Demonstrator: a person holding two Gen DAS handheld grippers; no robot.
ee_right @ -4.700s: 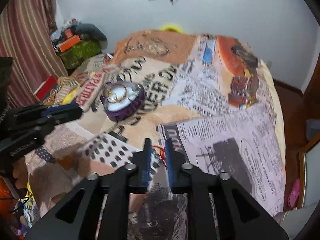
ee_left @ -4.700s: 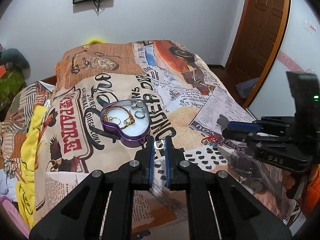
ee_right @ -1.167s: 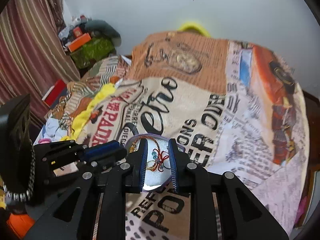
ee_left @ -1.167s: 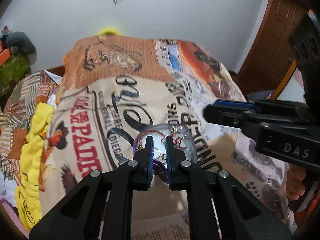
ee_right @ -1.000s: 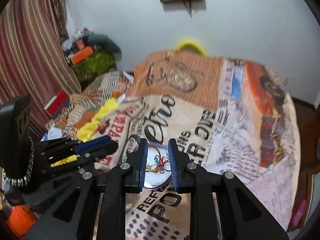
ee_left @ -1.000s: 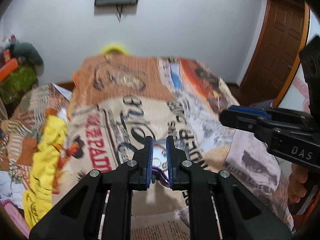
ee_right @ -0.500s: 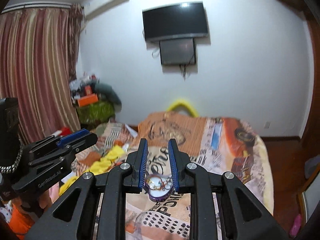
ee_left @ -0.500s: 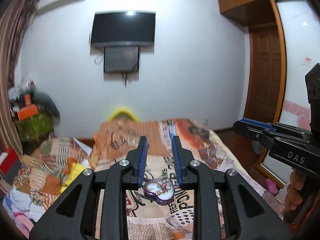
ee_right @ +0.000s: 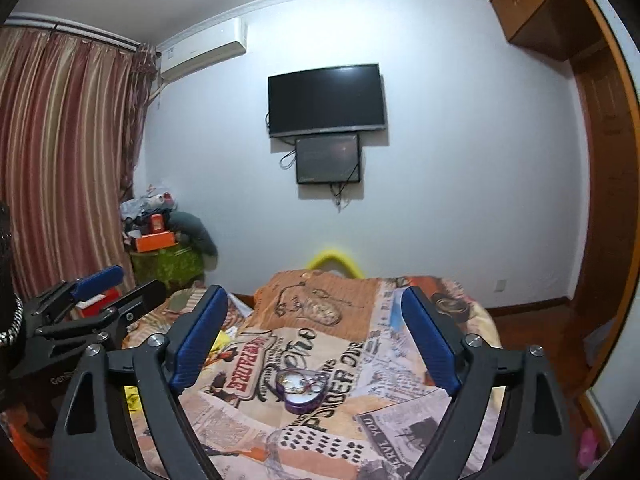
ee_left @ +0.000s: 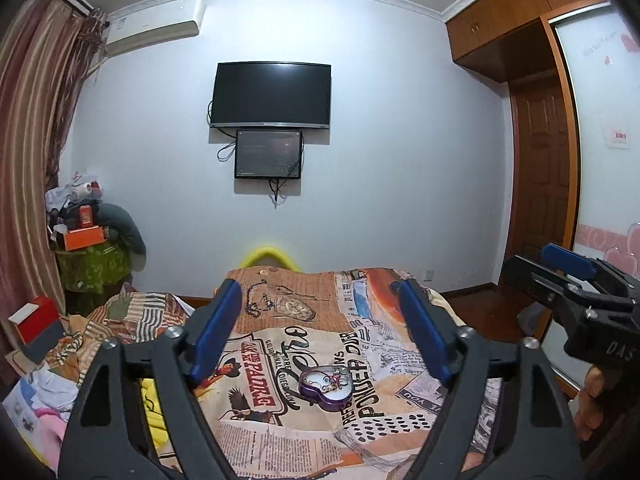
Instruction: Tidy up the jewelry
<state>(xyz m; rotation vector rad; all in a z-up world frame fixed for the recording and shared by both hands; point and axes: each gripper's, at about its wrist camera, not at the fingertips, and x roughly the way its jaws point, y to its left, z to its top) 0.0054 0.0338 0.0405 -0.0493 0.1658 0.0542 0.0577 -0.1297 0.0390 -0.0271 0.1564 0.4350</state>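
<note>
A purple heart-shaped jewelry box (ee_left: 326, 387) lies open on the printed bedspread, holding gold chains, rings and a red cord bracelet. It also shows in the right wrist view (ee_right: 301, 390). My left gripper (ee_left: 320, 300) is wide open and empty, held high and well back from the box. My right gripper (ee_right: 314, 300) is also wide open and empty, raised above the bed. The right gripper appears at the right edge of the left wrist view (ee_left: 568, 280); the left gripper appears at the left of the right wrist view (ee_right: 96, 300).
The bed (ee_left: 280, 344) is covered by a newspaper-print blanket. A yellow cloth (ee_left: 152, 404) lies at its left side. A TV (ee_left: 271, 96) hangs on the far wall. Cluttered boxes (ee_left: 82, 236) stand left, a wooden door (ee_left: 540, 184) right.
Both grippers pulled up and far back from the box and opened wide. The red cord bracelet and the small piece they carried now lie in the box.
</note>
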